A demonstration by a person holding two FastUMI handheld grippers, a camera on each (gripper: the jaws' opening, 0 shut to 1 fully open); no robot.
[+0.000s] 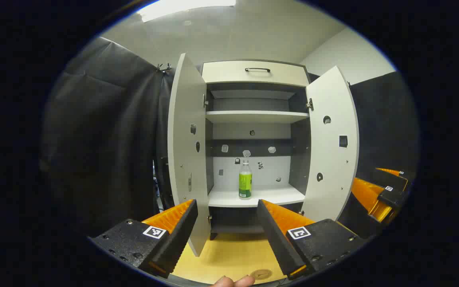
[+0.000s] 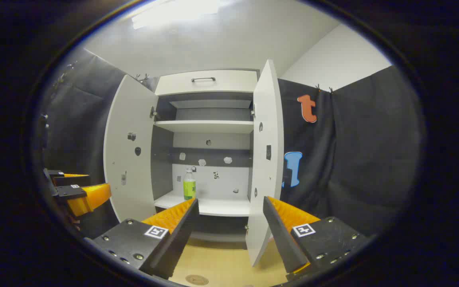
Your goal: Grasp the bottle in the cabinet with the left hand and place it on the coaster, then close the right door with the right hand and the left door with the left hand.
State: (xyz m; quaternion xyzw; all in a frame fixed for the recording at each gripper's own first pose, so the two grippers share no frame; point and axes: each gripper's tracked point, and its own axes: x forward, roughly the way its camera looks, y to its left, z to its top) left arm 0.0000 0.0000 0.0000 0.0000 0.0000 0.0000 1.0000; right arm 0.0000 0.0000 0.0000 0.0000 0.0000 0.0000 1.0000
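Cabinet (image 1: 255, 73) stands with both doors swung wide. Bottle (image 1: 245, 179) upright on its lower shelf, near the middle. Coaster (image 1: 261, 274) on the tabletop in front of the cabinet. Left gripper (image 1: 227, 207) and right gripper (image 2: 230, 205) both spread, holding nothing, short of the cabinet.

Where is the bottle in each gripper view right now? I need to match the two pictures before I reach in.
Left gripper view: the bottle stands upright near the picture's centre, on the cabinet's lower shelf, seen between the two open fingers.
Right gripper view: the bottle stands left of centre on the same shelf, just above one finger's tip.
Shared landmark: the drawer handle at the top of the cabinet.
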